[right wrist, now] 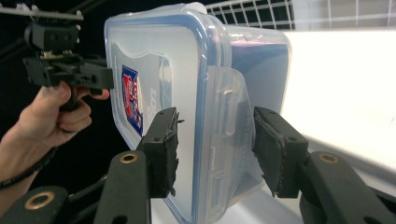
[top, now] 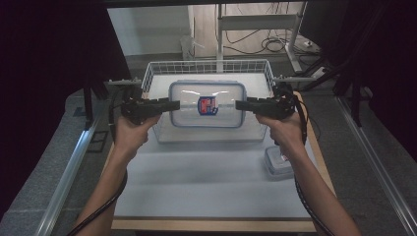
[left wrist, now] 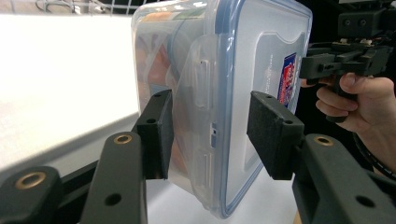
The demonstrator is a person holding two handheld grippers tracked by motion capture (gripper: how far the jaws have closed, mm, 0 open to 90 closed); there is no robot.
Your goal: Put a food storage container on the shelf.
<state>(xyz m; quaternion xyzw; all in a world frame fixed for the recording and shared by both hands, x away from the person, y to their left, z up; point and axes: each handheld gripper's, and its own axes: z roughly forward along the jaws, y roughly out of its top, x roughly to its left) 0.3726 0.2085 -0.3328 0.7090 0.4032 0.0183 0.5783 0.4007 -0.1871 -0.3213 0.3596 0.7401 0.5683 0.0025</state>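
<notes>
box axis: we see the lidded box (top: 207,104) run crosswise above the wire basket (top: 158,69).
left gripper (top: 173,104): straddles its left end clasp, seemingly not yet pinching.
right gripper (top: 241,104): likewise at the right end.

The high view is dim, and its left and right sides are almost black. The desk (top: 206,182) looks pale and soft, and nothing there is very sharp. Light shines off the lid of the clear box (top: 207,104). In both gripper views the desk is so bright it turns plain white. The near black fingers (left wrist: 158,133) look big and maybe a bit blurry.
</notes>
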